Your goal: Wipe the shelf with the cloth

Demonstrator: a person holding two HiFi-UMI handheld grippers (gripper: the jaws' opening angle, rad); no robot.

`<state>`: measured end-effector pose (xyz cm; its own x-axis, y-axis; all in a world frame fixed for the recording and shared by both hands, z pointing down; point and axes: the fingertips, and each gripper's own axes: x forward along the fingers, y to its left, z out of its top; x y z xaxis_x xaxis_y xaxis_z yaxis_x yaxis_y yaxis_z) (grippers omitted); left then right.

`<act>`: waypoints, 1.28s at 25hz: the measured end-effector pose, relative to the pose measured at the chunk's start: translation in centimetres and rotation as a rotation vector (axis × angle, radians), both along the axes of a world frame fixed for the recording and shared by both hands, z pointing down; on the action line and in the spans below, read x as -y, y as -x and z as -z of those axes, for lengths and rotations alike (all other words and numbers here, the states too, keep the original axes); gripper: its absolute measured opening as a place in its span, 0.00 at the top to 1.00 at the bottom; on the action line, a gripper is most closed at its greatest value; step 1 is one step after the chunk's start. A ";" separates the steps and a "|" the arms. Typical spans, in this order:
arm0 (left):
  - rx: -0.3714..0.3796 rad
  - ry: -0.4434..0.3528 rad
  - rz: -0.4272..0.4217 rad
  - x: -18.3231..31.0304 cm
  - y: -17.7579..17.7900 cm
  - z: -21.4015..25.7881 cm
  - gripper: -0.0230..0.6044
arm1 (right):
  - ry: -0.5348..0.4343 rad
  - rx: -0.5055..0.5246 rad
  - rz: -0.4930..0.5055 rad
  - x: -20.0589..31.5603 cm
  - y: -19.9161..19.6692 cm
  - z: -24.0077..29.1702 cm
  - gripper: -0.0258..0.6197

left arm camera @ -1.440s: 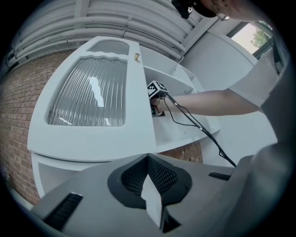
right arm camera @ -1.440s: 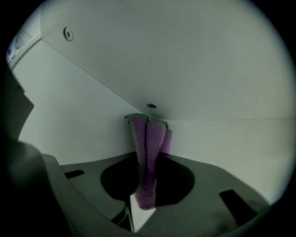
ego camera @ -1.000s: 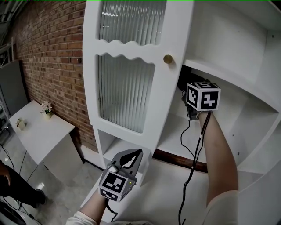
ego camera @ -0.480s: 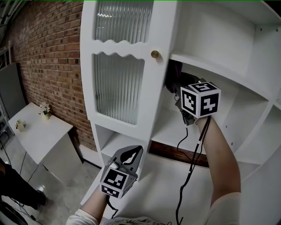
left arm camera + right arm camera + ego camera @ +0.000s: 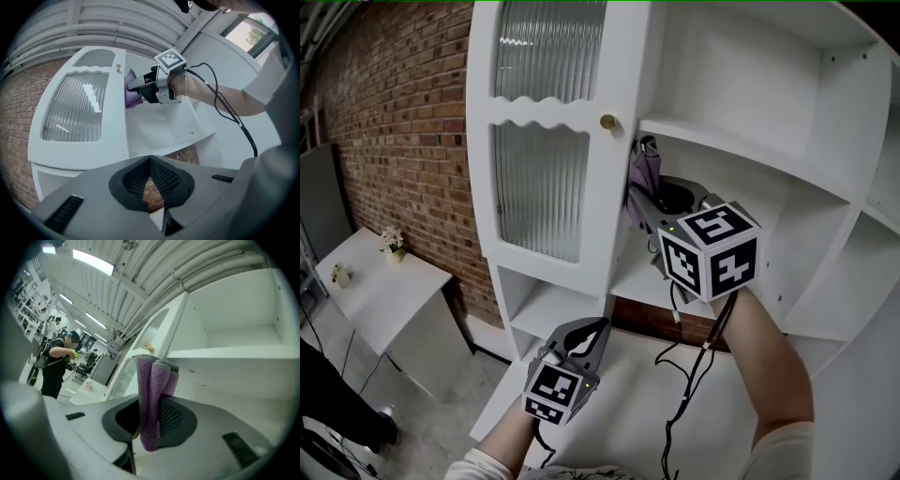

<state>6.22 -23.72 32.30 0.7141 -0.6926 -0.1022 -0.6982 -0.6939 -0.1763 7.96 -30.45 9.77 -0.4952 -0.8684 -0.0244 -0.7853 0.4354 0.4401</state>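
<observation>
A purple cloth [image 5: 638, 184] hangs pinched in my right gripper [image 5: 649, 208], which is shut on it in front of the white shelf [image 5: 630, 274], close to the cabinet door's edge. In the right gripper view the cloth [image 5: 151, 399] fills the gap between the jaws, and the shelf board [image 5: 234, 394] lies behind it. My left gripper [image 5: 589, 336] is held low in front of the cabinet, shut with nothing in it. Seen from the left gripper view, its jaws meet at the tips [image 5: 150, 159], and the right gripper [image 5: 140, 86] holds the cloth [image 5: 131, 96] against the shelf opening.
The cabinet door [image 5: 546, 159] with ribbed glass and a brass knob [image 5: 607, 122] stands open to the left of the shelf. More shelf boards [image 5: 741, 141] lie above. A cable [image 5: 694, 366] hangs from the right gripper. A small white table [image 5: 384, 291] stands by the brick wall [image 5: 394, 122]. A person [image 5: 55, 363] stands far off.
My right gripper has pulled back out of the shelf toward me and lower, bringing the purple cloth into sight by the door edge. The left gripper has barely moved.
</observation>
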 end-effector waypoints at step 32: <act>-0.003 0.082 0.046 4.6 0.1 -5.3 0.94 | 0.119 0.230 -0.139 18.2 -8.0 -7.1 0.83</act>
<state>6.10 -28.29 37.58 0.6809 -0.7309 -0.0462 -0.7302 -0.6729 -0.1183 15.92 -48.65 16.90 -0.3644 -0.9311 -0.0163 -0.9142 0.3544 0.1965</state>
